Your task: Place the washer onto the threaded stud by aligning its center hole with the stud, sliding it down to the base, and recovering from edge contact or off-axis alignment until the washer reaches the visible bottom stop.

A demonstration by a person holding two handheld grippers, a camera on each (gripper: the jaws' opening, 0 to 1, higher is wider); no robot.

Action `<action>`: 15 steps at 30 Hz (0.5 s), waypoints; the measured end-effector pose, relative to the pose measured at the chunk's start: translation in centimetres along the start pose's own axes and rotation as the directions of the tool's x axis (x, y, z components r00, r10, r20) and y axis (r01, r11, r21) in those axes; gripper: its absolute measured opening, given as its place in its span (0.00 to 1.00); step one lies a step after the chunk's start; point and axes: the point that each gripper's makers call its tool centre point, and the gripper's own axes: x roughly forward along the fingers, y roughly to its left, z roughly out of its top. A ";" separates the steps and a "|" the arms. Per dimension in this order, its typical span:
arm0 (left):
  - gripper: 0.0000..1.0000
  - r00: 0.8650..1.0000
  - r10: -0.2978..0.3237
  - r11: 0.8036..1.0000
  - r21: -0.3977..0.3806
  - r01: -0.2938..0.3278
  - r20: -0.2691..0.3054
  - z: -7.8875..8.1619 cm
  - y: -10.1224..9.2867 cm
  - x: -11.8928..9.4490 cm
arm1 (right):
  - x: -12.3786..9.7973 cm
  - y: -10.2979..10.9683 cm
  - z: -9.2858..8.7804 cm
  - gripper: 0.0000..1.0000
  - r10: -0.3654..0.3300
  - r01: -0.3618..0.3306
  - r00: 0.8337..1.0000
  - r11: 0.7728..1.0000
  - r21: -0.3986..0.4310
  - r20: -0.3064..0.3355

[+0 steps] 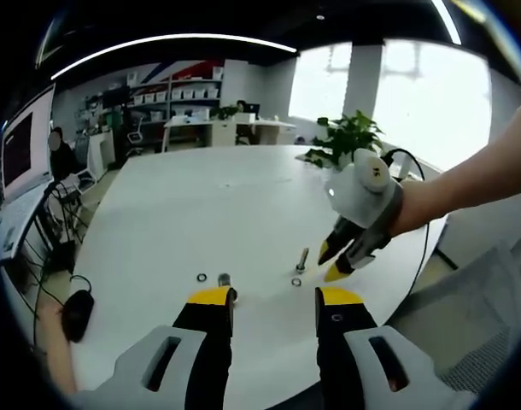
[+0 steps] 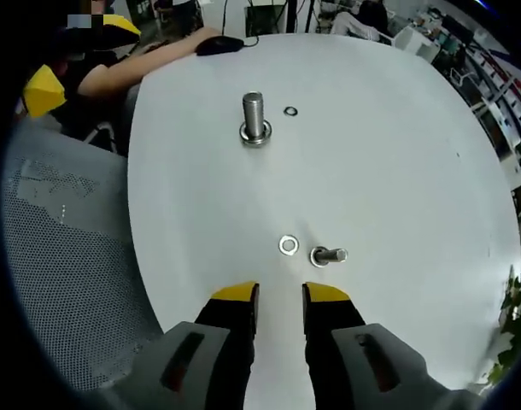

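Big round white table (image 1: 201, 205) in an open office, bright windows (image 1: 414, 85) upper right, shelves (image 1: 179, 90) and desks at the back wall, ceiling light strip (image 1: 175, 38) up top.

Opposed low views — shared white table (image 1: 201, 205)

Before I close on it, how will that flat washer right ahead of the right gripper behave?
The washer lies flat on the smooth white table, so it will probably skid rather than lift. It looks thin, metal and stiff, leaving the right gripper little edge to pinch. Pushed right, it may bump the small stud, which stands close beside it.
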 end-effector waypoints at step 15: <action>0.36 1.000 0.002 1.000 -0.004 -0.002 0.003 0.1 0.0 0.0 | 1.0 1.1 -0.4 0.22 0.023 -0.023 1.000 1.000 0.015 -0.011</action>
